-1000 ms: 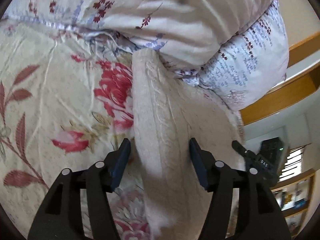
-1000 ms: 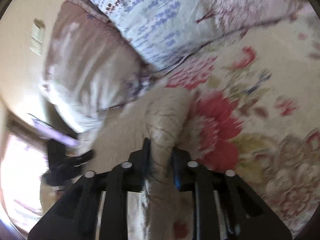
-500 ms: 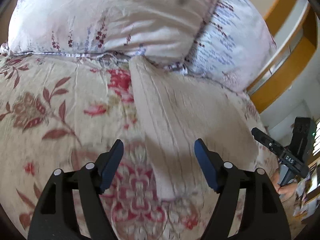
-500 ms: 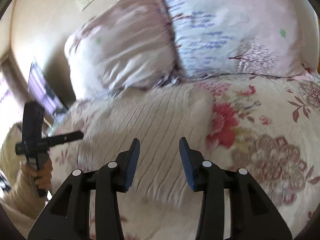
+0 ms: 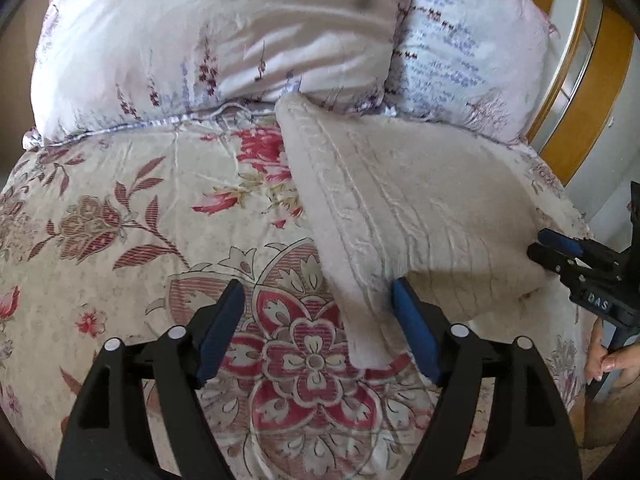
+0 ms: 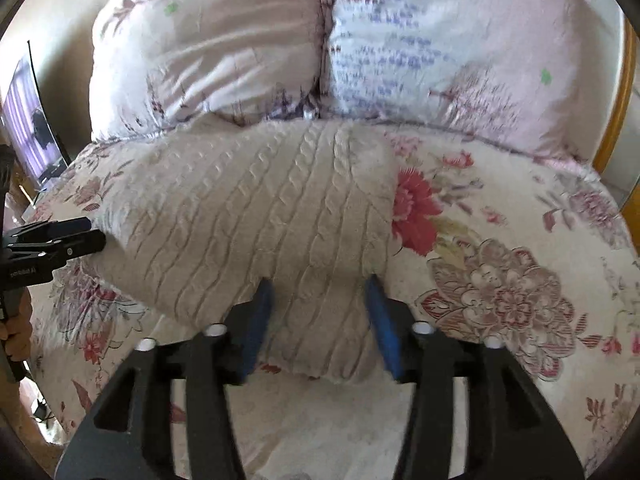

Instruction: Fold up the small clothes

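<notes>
The folded sweater (image 6: 256,216) lies on the bed (image 6: 500,240), just before two pillows (image 6: 208,48) set side by side.

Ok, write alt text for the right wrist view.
A cream cable-knit garment lies folded on a floral bedspread, its near edge between the right gripper's opening jaws, untouched. Two floral pillows sit behind; the left gripper is at the garment's left edge.

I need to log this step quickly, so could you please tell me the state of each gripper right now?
Left gripper: opening, holding nothing; the cream knitted garment lies partly between its jaws.
Right gripper: opening, garment between its jaws, released.
</notes>
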The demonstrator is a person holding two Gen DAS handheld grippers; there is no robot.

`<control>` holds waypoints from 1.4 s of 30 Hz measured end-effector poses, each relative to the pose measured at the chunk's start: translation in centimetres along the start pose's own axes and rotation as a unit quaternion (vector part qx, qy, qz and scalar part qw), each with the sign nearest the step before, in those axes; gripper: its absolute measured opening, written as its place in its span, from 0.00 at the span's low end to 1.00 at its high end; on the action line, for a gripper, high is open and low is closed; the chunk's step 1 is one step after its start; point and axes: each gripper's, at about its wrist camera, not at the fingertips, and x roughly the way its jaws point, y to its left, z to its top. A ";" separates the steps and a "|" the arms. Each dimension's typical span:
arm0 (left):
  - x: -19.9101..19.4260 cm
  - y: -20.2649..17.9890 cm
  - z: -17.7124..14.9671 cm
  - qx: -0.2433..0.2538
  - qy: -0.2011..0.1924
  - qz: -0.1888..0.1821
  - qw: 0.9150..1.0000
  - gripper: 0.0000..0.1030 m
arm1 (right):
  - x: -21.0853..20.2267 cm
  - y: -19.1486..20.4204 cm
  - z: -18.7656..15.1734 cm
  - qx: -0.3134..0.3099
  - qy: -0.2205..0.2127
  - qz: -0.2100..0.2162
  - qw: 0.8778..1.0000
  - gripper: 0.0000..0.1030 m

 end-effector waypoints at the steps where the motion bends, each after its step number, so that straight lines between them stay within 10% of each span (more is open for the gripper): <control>1: -0.5 0.0 -0.3 0.000 -0.007 0.002 1.000 0.81 | -0.5 0.1 -0.2 0.001 -0.014 -0.005 1.000 0.80; 10: -3.4 -1.3 -3.2 -0.026 -0.046 0.008 0.999 0.98 | -4.2 0.7 -1.8 0.027 -0.081 -0.039 0.996 0.99; 42: 1.1 -5.6 -5.0 0.016 0.036 0.100 0.994 0.98 | 0.9 2.9 -4.4 0.051 0.054 -0.063 0.995 0.99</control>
